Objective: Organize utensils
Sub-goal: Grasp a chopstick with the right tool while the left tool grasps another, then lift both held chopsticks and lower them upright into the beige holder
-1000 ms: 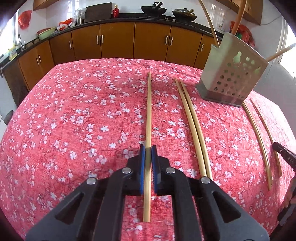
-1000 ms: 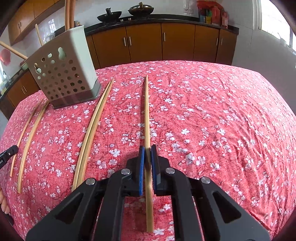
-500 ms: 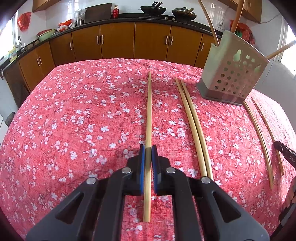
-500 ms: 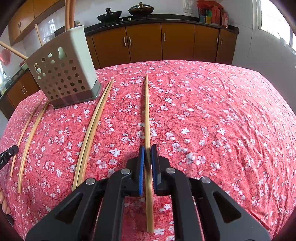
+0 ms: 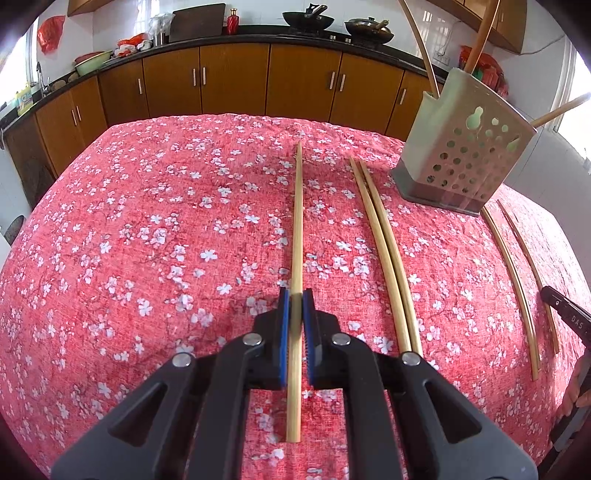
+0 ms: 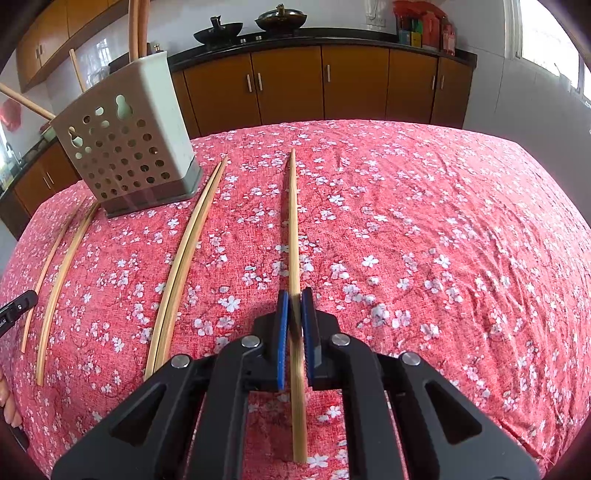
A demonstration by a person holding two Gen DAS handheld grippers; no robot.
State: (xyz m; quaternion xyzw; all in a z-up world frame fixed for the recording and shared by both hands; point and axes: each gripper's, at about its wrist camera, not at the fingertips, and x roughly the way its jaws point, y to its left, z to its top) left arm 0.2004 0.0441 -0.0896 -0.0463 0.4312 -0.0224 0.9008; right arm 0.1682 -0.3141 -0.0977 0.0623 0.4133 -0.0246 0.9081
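While both grippers sit low over the red floral tablecloth [image 5: 155, 229], each is closed narrowly on one bamboo chopstick. The left gripper [image 5: 295, 295] pinches its chopstick [image 5: 297, 221] between blue pads, near the thick butt end; the stick is pale yellow-tan, straight, tapering to a point far up the cloth, with the butt reaching back under the gripper body. The right gripper [image 6: 294, 295] clamps a like chopstick [image 6: 293, 221] the same way, its shaft a shade darker in the jaw shadow. Whether either stick touches the cloth along its length cannot be told.

Between the two held sticks lies a pair of chopsticks [image 5: 384, 251] side by side and touching, just in front of the holder [image 5: 465, 155]. That holder is a pale, perforated box on a dark base, with several sticks leaning out of its top. Another two chopsticks [image 5: 513, 273] lie slightly apart beside it.

Only the left wrist view shows the counter's left run, with a green basin [image 5: 92, 61], a red bottle [image 5: 232, 20] and the fingers [image 5: 576, 398] of the person's other hand at the right rim. Only the right wrist view shows the wide bare stretch of cloth to the right, a window [image 6: 546, 37], and red packets [image 6: 421, 22] on the counter.
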